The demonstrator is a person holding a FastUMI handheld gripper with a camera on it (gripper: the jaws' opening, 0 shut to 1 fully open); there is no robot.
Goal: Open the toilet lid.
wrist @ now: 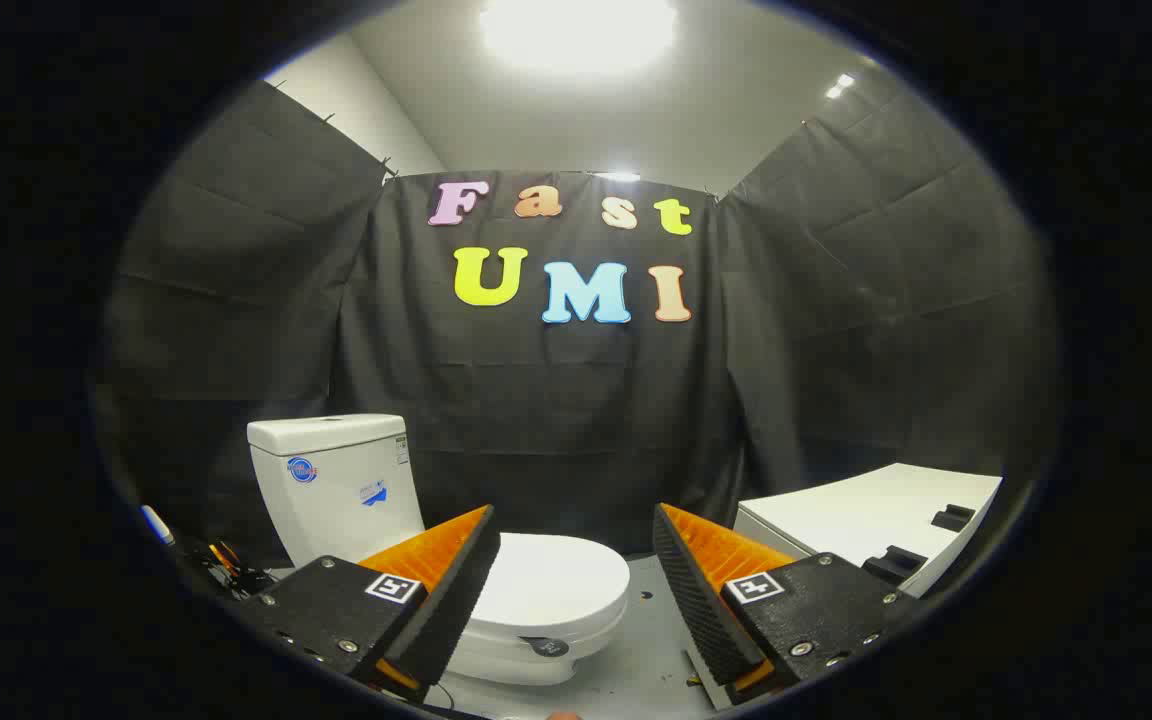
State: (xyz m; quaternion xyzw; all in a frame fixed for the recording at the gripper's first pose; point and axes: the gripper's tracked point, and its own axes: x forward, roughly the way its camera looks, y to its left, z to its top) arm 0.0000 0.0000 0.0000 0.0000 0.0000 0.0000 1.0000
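Tongs point(571, 560) spread, holding nothing; closed white oval plastic toilet lid point(551, 590) lies ahead, slightly left, front edge nearest.

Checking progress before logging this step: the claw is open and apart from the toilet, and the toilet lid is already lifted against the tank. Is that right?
Not quite. The gripper view shows the toilet lid lying flat, closed over the bowl, not lifted against the tank. The rest holds: the claw is open, its fingers spread wide and touching nothing, with the toilet beyond them.
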